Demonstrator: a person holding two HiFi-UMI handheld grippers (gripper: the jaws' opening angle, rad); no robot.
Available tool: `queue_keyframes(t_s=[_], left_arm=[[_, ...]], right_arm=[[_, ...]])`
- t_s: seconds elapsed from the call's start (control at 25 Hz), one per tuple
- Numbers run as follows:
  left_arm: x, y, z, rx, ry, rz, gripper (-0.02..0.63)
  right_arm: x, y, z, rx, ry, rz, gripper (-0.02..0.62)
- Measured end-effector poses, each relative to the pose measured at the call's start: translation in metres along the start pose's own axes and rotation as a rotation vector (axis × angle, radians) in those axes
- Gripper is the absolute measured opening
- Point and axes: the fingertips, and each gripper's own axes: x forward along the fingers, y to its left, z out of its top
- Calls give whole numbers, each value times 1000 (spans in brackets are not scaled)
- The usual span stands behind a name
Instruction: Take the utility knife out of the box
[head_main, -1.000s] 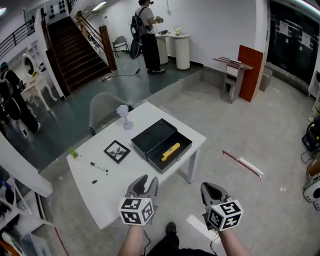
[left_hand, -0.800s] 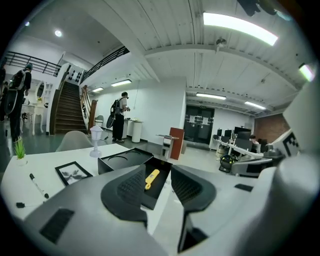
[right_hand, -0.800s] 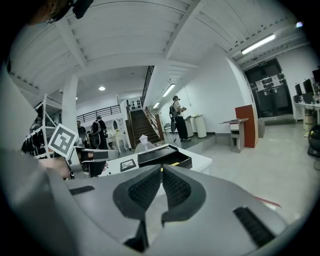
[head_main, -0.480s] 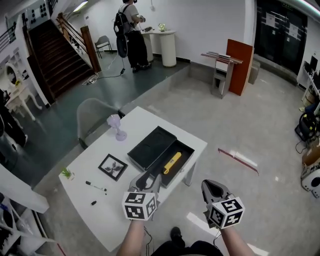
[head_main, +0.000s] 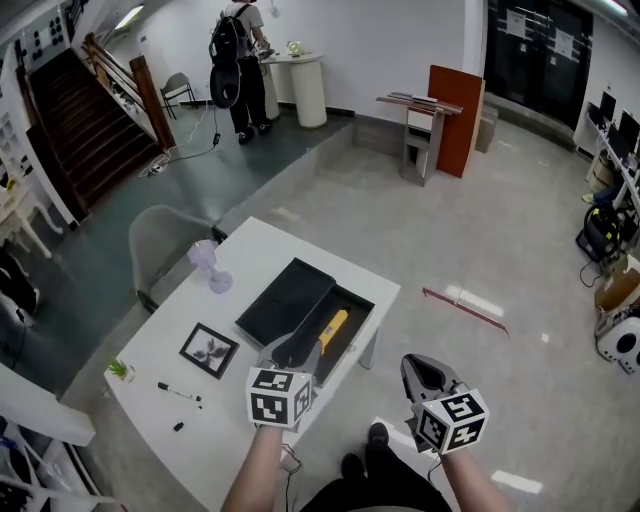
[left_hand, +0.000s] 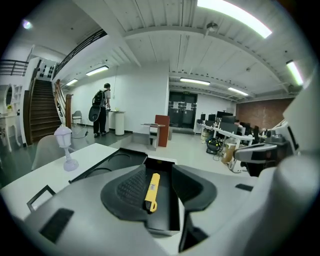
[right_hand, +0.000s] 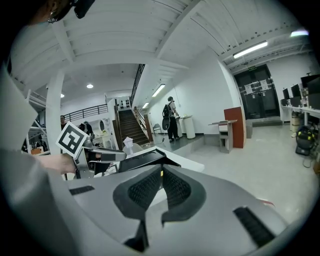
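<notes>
An open black box (head_main: 358, 303) lies on the white table (head_main: 290, 248), its lid (head_main: 285, 303) flat beside it on the left. The yellow utility knife (head_main: 331, 328) rests in the box tray. My left gripper (head_main: 291, 350) hovers at the box's near end, pointing along the knife. In the left gripper view its jaws (left_hand: 160, 181) are opening, and the knife (left_hand: 152, 190) shows in the gap, lying beyond the pads, untouched. My right gripper (head_main: 424, 374) hangs off the table's right side over the floor, jaws shut (right_hand: 161, 179) on nothing.
On the table left of the box stand a small lamp figurine (head_main: 207, 266), a framed picture (head_main: 209, 350), a marker pen (head_main: 178, 392) and a tiny plant (head_main: 120, 369). A chair (head_main: 160, 240) sits behind the table. A person (head_main: 235, 60) stands far off.
Both grippers have moved forward toward the box. The left one went from the table's near part to the box's near end, and its jaws stand wider.
</notes>
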Motion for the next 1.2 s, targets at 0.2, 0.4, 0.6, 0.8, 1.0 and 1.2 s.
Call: queue_keyframes(t_s=[0.2, 0.4, 0.6, 0.8, 1.0, 1.2], left_arm=[[31, -5, 0, 53, 74, -32, 149], [69, -4, 1, 91, 132, -48, 150], [100, -4, -2, 105, 190, -67, 150], [127, -5, -14, 130, 264, -77, 150], [144, -4, -34, 153, 354, -80, 150], [156, -4, -55, 164, 427, -83, 150]], right_arm=[[13, -25, 6, 25, -9, -15, 2], [30, -50, 14, 38, -18, -20, 2], [42, -70, 15, 58, -6, -32, 2], [48, -88, 14, 74, 5, -53, 2], [55, -99, 10, 91, 20, -61, 2], [59, -106, 4, 105, 38, -65, 3]])
